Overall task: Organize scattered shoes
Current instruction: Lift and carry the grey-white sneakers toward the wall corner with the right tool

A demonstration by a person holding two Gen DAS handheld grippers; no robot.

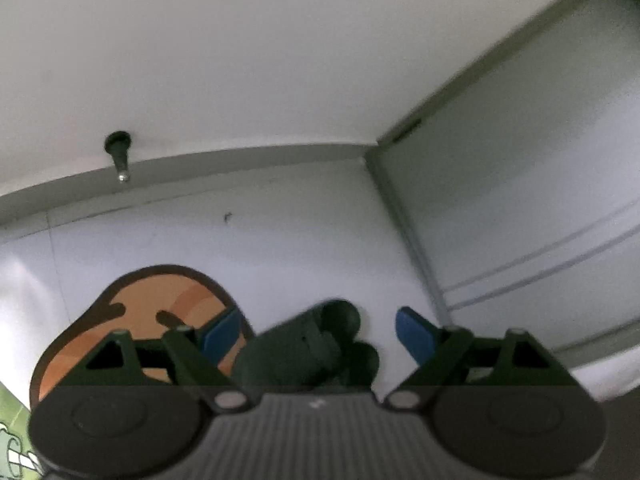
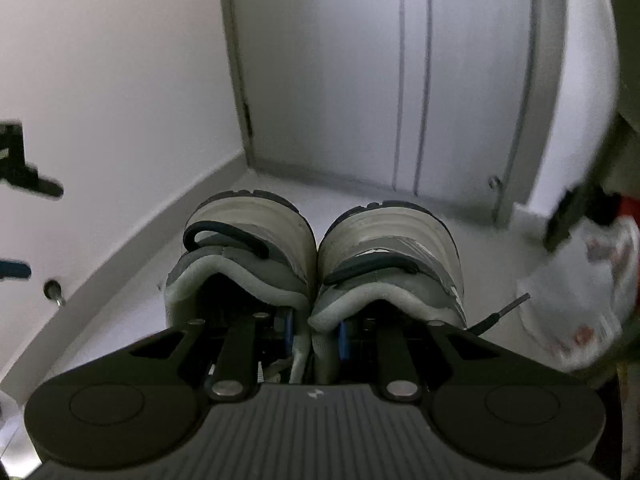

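Now a pair of grey sneakers (image 2: 316, 256) is gripped by the right hand-held gripper (image 2: 314, 334), its pads pinched on the touching inner collars, heels raised over the white floor (image 2: 120, 320). Meanwhile the left hand-held gripper (image 1: 318, 332) is spread wide, nothing grasped, above a dark object (image 1: 308, 348).

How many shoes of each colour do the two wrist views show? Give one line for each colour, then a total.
Grey and white shoes: 2, the left shoe and the right shoe, side by side and touching, both held by the right gripper.
Black shoes: 1, between the fingers of the open left gripper, blurred.
Total: 3
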